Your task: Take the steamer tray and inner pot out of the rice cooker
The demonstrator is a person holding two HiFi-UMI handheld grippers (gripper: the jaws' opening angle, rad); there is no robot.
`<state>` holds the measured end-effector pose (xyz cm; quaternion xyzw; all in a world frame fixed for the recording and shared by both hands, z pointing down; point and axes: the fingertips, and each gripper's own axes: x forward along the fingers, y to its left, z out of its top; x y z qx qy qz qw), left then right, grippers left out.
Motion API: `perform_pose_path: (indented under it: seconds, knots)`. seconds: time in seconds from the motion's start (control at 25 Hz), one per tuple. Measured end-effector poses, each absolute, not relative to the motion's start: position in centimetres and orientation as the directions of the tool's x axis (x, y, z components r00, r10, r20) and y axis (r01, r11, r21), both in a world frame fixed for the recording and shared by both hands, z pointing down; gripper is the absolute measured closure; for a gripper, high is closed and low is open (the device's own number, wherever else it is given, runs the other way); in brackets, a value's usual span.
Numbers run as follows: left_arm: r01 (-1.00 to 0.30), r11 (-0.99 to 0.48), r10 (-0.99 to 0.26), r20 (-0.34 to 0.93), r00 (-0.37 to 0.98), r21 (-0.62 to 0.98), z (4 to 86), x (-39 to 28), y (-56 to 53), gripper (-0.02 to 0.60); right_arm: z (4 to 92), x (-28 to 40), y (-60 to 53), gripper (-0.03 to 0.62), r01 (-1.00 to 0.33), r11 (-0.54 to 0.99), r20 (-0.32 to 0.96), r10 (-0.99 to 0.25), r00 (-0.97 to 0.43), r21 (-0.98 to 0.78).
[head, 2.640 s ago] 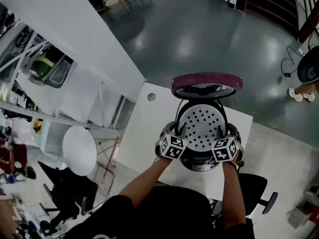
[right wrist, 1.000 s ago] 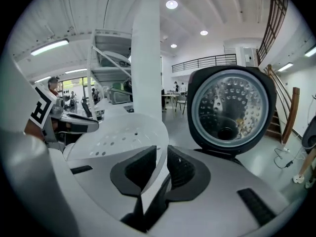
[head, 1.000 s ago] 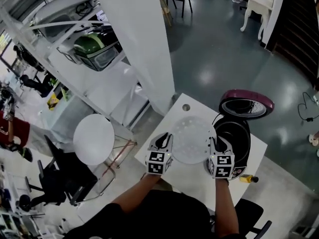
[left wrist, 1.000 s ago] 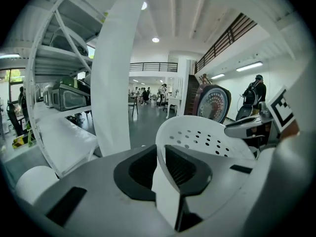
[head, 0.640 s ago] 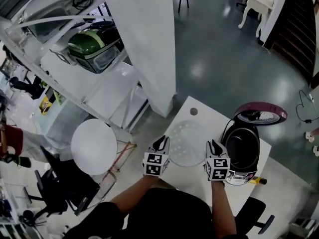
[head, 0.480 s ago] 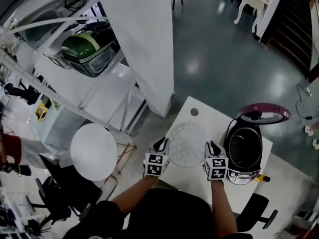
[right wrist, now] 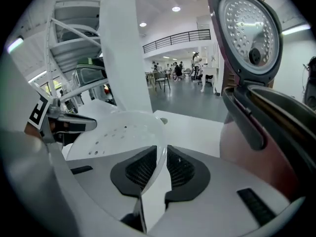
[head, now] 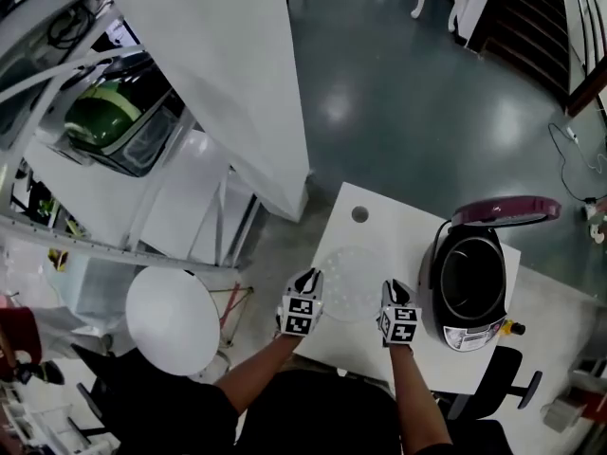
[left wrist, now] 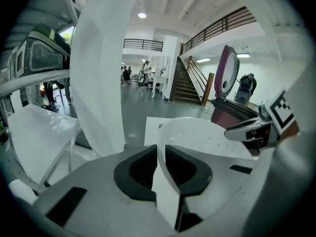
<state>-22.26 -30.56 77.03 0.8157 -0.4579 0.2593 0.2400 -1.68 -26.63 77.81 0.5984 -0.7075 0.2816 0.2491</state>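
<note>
A white table (head: 379, 230) stood on a glossy dark floor (head: 398, 83). A small round hole (head: 359, 214) showed near its far left corner. On its right part stood a rice cooker (head: 471, 287), its maroon lid (head: 507, 210) raised open.

No readable text; rice cooker (head: 470, 328) panel print too small.

White perforated steamer tray (head: 349, 282), level; rice cooker (head: 471, 333) (lid (head: 507, 210) up) beside
</note>
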Motion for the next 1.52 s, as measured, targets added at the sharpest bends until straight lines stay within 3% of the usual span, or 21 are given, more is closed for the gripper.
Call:
perform_pose_path:
  seconds: [0.72,0.92,1.08,1.24,1.52]
  knots:
    - [-0.83,-0.515,-0.515,0.697,0.5,0.215,86.0,-21.4,-32.0,0.534,85.3,-0.9,-27.2,0.543,-0.996,0.046,0.724,-0.685,-0.083,-0.071]
    - [-0.82,-0.551,-0.526,0.699,0.484,0.154,86.1,-21.4,-32.0,0.525,85.7,-0.7,-27.3,0.547,-0.998,0.005,0.734,-0.678,-0.047,-0.06]
    - [-0.827,-0.546,-0.529,0.708,0.467,0.138,85.4,-21.4,-32.1,0.491,84.2,0.1,-27.1,0.537,-0.999,-0.045,0.736,-0.677,0.019,-0.016]
    - [-0.838,-0.514,-0.542,0.687,0.484,0.185,82.9,-22.4,-31.5,0.483,81.2,-0.9,-26.5,0.537,-0.998,-0.028,0.721,-0.692,-0.023,-0.06]
    - [-0.853,-0.47,-0.615,0.608,0.502,0.228,75.9,-22.4,-31.1,0.558,71.2,-1.2,-26.3,0.579,-0.982,0.009,0.551,-0.827,-0.115,-0.191]
